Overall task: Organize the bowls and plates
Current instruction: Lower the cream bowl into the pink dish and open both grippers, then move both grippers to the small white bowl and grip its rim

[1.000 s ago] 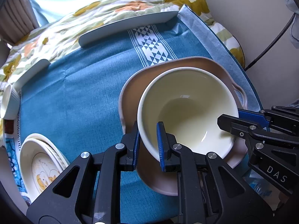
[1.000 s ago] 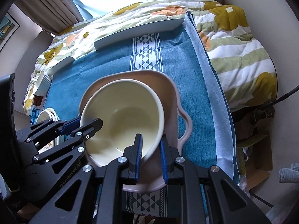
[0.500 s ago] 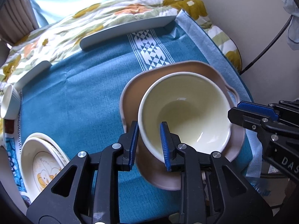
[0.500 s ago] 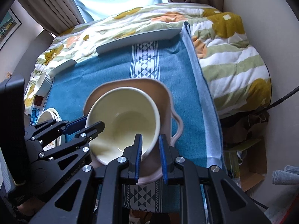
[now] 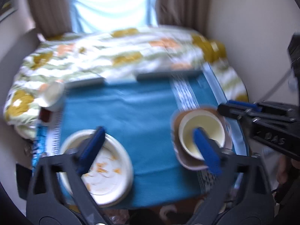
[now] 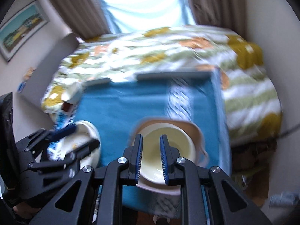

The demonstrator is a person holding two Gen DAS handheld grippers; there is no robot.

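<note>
Bowl (image 6: 168,146): round, glossy cream, on tan plate (image 6: 195,131) | left claw (image 5: 150,146) opening, empty | right claw (image 6: 150,157) opening, empty

Both grippers released cream bowl (image 6: 169,146), lifted away; left gripper (image 5: 148,148) opening wide.

Both grippers: black skeletal frames w/ silver screws, blue pads (image 6: 138,157); right gripper (image 5: 243,108) stamped "DAS".

Both wrist views high, angled down, sharing bowl (image 5: 201,131) (blurred)
</note>
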